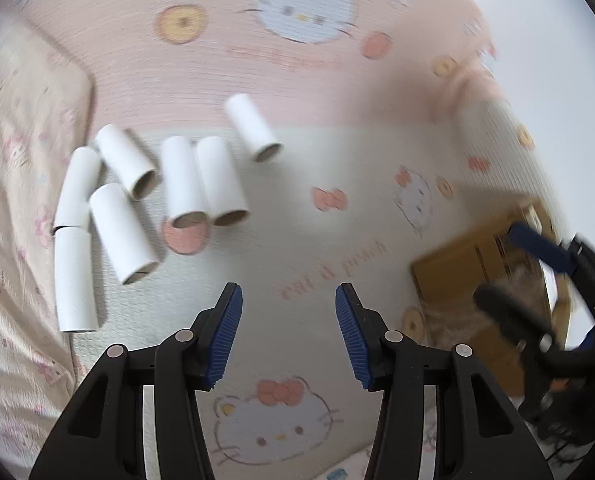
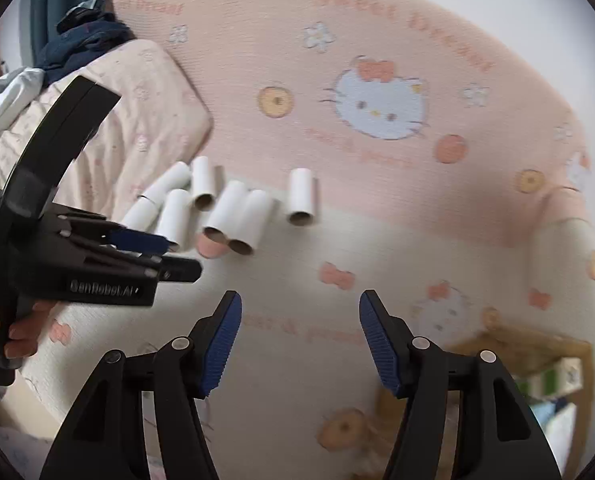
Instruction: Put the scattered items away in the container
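Observation:
Several white cardboard tubes [image 1: 185, 178] lie scattered on a pink and white Hello Kitty blanket [image 1: 305, 92]; they also show in the right wrist view [image 2: 233, 216]. A brown cardboard box [image 1: 473, 280] sits at the right, seen also low right in the right wrist view [image 2: 545, 352]. My left gripper [image 1: 288, 334] is open and empty, hovering above the blanket, right of and nearer than the tubes. My right gripper [image 2: 300, 340] is open and empty, above the blanket left of the box. In the left wrist view the right gripper [image 1: 557, 280] hangs over the box.
A pale floral pillow [image 1: 21, 128] borders the tubes on the left. Dark clothes [image 2: 85, 36] lie at the far left corner. The blanket [image 2: 377, 60] stretches away behind the tubes. The left gripper body [image 2: 77, 264] shows at the left of the right wrist view.

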A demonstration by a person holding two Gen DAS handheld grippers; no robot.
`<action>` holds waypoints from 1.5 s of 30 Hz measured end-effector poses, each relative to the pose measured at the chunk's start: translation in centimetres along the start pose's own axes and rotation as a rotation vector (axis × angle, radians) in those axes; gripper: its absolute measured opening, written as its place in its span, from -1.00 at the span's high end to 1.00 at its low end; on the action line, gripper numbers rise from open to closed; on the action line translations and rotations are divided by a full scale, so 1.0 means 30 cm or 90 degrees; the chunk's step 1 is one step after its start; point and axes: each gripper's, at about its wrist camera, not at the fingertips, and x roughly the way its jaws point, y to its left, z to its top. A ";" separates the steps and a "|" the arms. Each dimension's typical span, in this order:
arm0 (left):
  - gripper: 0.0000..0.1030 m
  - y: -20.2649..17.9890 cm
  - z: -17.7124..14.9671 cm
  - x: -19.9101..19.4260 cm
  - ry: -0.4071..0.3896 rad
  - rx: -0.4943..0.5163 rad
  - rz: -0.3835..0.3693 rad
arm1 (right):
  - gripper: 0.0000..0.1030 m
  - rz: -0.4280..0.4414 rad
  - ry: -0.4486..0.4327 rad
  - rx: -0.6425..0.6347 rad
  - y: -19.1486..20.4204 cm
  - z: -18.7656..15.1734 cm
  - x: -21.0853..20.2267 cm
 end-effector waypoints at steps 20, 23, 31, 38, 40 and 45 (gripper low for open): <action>-0.02 0.167 0.277 0.309 0.083 -0.087 -0.015 | -0.16 0.150 0.116 0.223 -0.098 0.045 0.494; -0.02 0.175 0.303 0.359 0.100 -0.088 -0.004 | -0.16 0.160 0.137 0.268 -0.132 0.052 0.551; -0.01 0.181 0.358 0.463 0.137 -0.094 0.038 | -0.16 0.150 0.157 0.266 -0.135 0.071 0.621; 0.17 0.192 0.341 0.490 0.142 -0.134 0.038 | -0.16 0.163 0.160 0.244 -0.106 0.064 0.633; 0.18 0.194 0.330 0.495 0.148 -0.145 0.021 | -0.16 0.171 0.162 0.239 -0.093 0.062 0.636; 0.18 0.175 0.272 0.501 0.159 -0.160 -0.032 | -0.16 0.196 0.162 0.256 -0.085 0.042 0.646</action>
